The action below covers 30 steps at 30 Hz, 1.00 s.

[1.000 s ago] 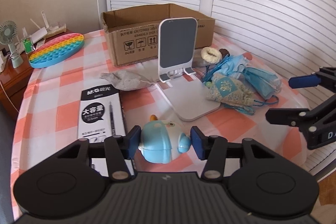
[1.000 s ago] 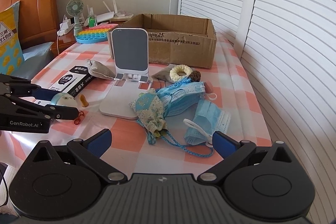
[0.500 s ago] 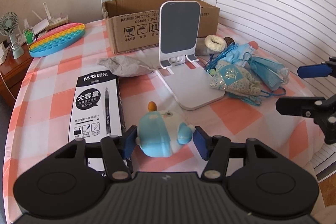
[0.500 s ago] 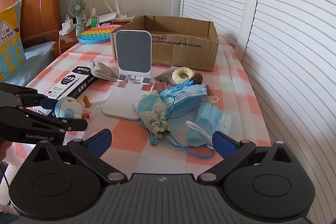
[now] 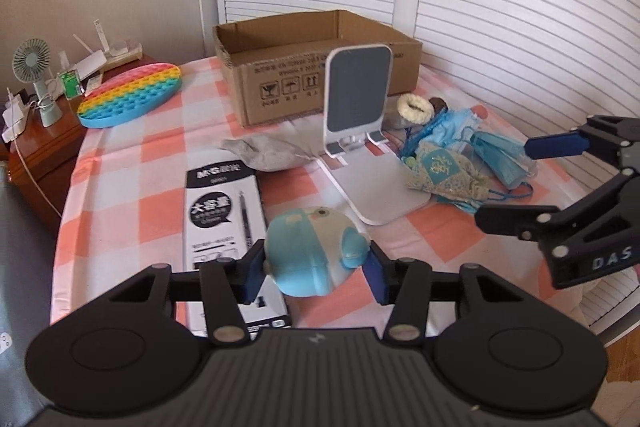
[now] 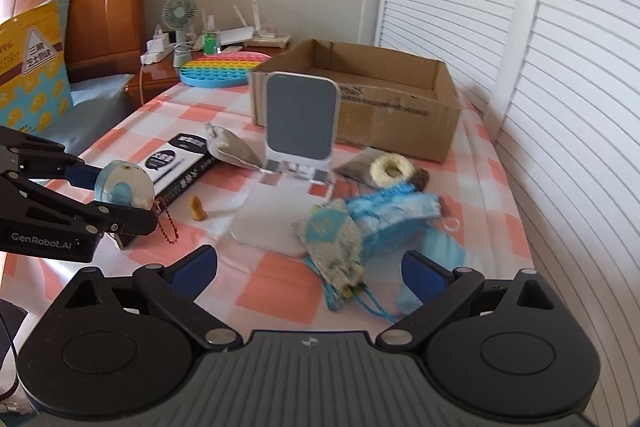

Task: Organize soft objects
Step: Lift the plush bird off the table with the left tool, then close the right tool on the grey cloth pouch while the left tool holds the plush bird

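My left gripper [image 5: 314, 269] is shut on a round light-blue plush toy [image 5: 312, 255] and holds it above the checked tablecloth; it also shows in the right wrist view [image 6: 124, 185] with a red bead chain hanging from it. My right gripper [image 6: 308, 271] is open and empty above a patterned drawstring pouch [image 6: 334, 239] and blue face masks [image 6: 394, 217]. An open cardboard box [image 5: 316, 63] stands at the back. A grey pouch [image 5: 268, 155], a cream scrunchie [image 5: 414, 107] and another grey pouch [image 6: 356, 167] lie on the cloth.
A white phone stand [image 5: 360, 131] stands mid-table in front of the box. A black pen box [image 5: 224, 211] lies left of it. A small orange piece [image 6: 197, 207] lies on the cloth. A rainbow pop-it [image 5: 130, 99] lies back left. A nightstand with a fan [image 5: 34, 79] is at left.
My left gripper has lifted the blue plush toy off the cloth, leaving the orange piece behind. My right gripper has moved a little forward and left over the pouch and masks.
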Available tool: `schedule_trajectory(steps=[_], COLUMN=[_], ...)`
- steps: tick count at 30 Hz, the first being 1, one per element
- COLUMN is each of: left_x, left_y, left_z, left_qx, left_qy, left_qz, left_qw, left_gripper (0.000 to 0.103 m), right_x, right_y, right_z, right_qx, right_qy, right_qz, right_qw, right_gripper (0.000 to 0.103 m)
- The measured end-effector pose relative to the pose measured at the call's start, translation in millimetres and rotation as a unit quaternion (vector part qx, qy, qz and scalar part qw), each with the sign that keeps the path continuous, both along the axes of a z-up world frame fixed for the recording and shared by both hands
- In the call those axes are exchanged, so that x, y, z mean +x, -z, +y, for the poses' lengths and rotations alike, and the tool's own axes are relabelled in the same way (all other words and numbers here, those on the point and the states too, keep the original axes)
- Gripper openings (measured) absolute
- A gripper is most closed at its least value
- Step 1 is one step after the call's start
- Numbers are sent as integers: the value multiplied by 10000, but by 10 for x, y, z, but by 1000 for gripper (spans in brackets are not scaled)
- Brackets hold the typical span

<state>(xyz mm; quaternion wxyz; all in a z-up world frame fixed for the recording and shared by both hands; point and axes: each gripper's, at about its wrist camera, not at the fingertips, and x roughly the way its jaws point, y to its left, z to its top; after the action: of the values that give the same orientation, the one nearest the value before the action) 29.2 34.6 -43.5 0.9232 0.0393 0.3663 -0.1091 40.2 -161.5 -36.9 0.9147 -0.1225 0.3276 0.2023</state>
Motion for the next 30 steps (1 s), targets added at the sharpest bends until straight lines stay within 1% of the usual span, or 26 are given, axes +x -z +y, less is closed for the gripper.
schedule_trajectory(steps=[5,7,13,19,21,26,30], left_x=[-4,9,73,184,231,330,399], left_y=[-74,-86,-118,-150,-148,-130,-105], left_z=[189,262,501,677,720,807,840], left_qx=[83,91,103,80,64,-38,-78], left_qy=[-75,-111,-243,-289,-302,-317,-313], left_qz=[-54,-50,-54,-74,-69,-49,-19], left_qw=[9999,9999,9996,9995,9995,9995,9995], left_gripper=[50,50,49,48,48,48,48], right_x=[135,204,416,583,644,788,878], right_y=[2,11,43,92,122,178,238], right_z=[349,493,881,1218,1310,1455,1543], right_qx=[-215,-304,-515,-846,-984,-1147,-1360], right_qy=[-319,-427,-690,-934,-1003,-1127,-1186], right_qz=[-19,-35,-45,-211,-249,-260,-321], right_qw=[9993,9986,9963,9918,9898,9866,9831], right_gripper=[85,83,72,63,57,56,49])
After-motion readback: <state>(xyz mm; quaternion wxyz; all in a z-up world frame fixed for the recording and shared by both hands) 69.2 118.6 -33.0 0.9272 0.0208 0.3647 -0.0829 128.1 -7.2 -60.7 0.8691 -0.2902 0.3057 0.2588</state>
